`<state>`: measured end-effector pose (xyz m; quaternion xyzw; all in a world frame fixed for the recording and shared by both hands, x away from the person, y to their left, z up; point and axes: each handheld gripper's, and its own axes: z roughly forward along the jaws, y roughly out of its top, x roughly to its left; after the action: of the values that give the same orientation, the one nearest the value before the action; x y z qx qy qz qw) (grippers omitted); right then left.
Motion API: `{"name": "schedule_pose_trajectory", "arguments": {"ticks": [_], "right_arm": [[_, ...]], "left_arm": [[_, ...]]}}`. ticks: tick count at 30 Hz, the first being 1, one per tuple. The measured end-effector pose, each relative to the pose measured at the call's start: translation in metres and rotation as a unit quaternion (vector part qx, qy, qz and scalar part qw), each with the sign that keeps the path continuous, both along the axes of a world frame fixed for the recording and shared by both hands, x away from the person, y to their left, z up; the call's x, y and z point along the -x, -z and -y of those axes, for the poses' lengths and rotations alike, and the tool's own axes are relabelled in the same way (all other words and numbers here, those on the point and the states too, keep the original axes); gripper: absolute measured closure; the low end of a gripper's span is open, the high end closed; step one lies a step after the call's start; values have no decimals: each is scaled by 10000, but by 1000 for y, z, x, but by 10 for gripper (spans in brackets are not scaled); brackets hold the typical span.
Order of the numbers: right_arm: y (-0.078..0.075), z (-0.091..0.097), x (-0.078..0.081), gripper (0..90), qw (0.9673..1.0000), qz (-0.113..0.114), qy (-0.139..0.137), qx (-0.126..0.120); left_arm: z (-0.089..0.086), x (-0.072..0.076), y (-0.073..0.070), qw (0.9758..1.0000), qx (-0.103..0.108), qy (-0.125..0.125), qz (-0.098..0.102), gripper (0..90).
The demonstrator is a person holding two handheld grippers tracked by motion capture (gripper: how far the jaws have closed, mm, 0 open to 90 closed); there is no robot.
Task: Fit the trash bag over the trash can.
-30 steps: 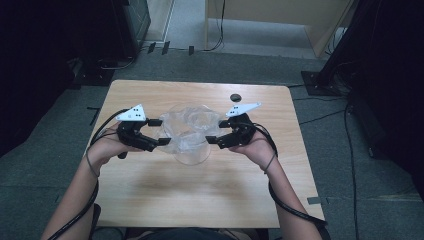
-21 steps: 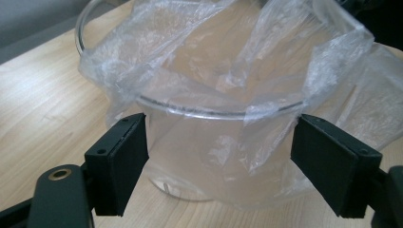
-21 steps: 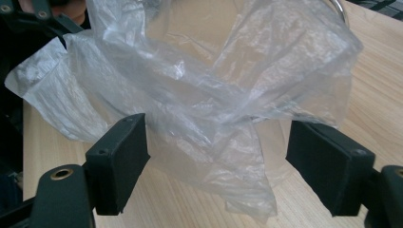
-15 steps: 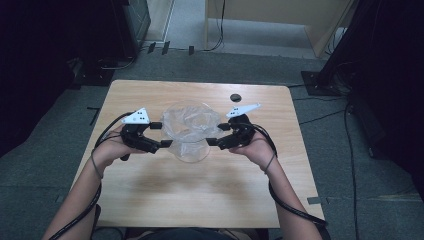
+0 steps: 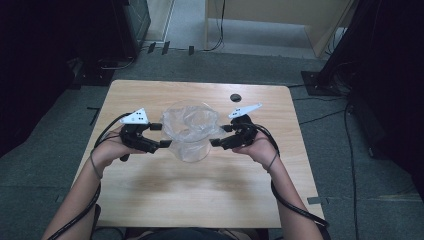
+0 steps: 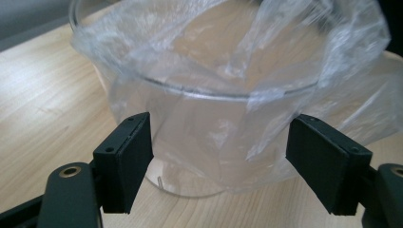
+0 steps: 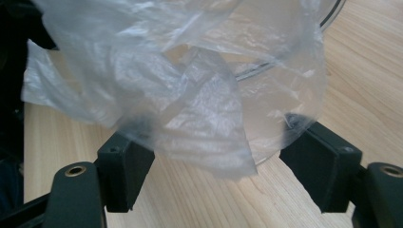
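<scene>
Left forearm: entered from the lower left of the high view, angled up and inward, cable trailing along it. Left hand [image 5: 111, 149]: wrapped around its tool from below. Left gripper [image 5: 161, 135]: level, pointed toward the table's middle, jaws spread wide apart, pads pressing on nothing; grey three-cornered plate on top. Right forearm: entered from the lower right, angled up and inward. Right hand [image 5: 260, 148]: closed around its tool. Right gripper [image 5: 218, 136]: level, facing the left one, jaws wide though they had just been narrowing slightly, pads gripping nothing.
</scene>
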<state>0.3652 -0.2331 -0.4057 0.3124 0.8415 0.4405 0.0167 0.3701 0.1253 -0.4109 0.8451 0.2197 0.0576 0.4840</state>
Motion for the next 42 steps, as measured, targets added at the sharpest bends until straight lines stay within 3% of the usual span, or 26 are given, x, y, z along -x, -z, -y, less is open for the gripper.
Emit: {"name": "schedule_pose_trajectory", "arguments": {"ticks": [5,10,14,18,21,24,27,35,42], "right_arm": [[-9,13,2,264,9999,89,-110,0],[-22,23,3,318,9995,275,-32,-149],[-30,33,4,347,9989,376,151,-224],[-39,40,4,376,9963,603,285,-548],[-42,41,5,378,9950,760,295,-581],[-43,40,5,385,9931,869,247,-748],[-41,38,2,397,9929,943,405,-605],[-31,34,-8,451,9913,816,801,-645],[-29,25,-13,460,9924,838,642,-637]], "left_arm": [[-10,2,-13,9997,193,-41,118,231],[-18,4,-25,9987,470,-3,221,233],[-20,3,-31,9976,518,-224,402,275],[-18,-1,-29,9970,458,-452,438,373],[-18,-4,-25,9966,427,-561,434,381],[-17,-7,-23,9960,389,-628,495,392],[-16,-9,-22,9957,450,-663,471,409],[-12,-16,-22,9953,485,-686,472,444],[-10,-26,-19,9943,626,-786,357,471]]}}
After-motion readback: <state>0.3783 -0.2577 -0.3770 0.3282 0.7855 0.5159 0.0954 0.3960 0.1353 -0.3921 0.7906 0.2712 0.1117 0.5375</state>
